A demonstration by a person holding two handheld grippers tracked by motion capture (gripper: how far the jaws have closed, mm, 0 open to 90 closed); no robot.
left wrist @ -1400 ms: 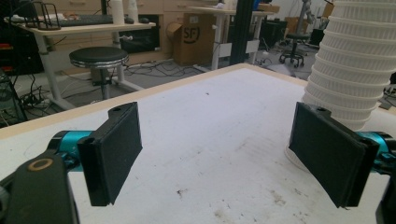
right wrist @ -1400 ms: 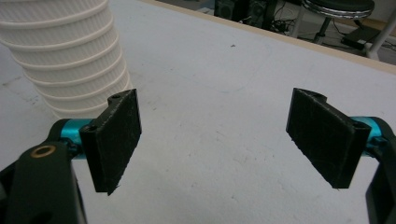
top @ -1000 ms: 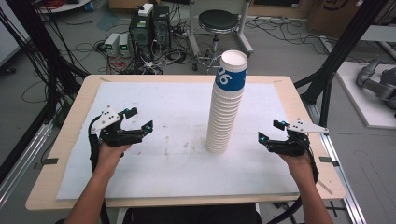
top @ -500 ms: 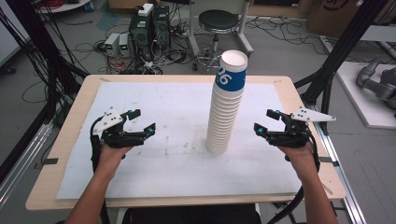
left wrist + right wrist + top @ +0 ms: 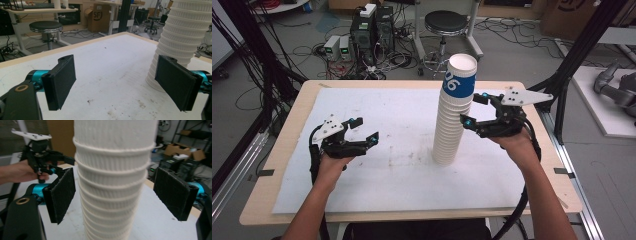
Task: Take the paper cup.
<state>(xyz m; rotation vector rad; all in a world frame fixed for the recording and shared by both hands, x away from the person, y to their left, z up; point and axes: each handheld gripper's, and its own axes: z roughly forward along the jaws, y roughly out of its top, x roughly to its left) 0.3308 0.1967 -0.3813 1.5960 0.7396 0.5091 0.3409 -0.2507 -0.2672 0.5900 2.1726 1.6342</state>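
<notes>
Now | stack of cups (image 5: 453, 116) upright mid-table (image 5: 377, 210), top cup banded blue | right gripper (image 5: 476, 111) spread wide, raised beside upper stack, jaws flanking it, not touching | left gripper (image 5: 365, 131) released, low over table, well apart from stack.

The stack of cups (image 5: 453, 112) stands on the table (image 5: 412, 107) just right of centre; the right gripper (image 5: 476, 111) sits at its 3 o'clock, just beside it; the left gripper (image 5: 365, 130) lies well apart at 9 o'clock.
</notes>
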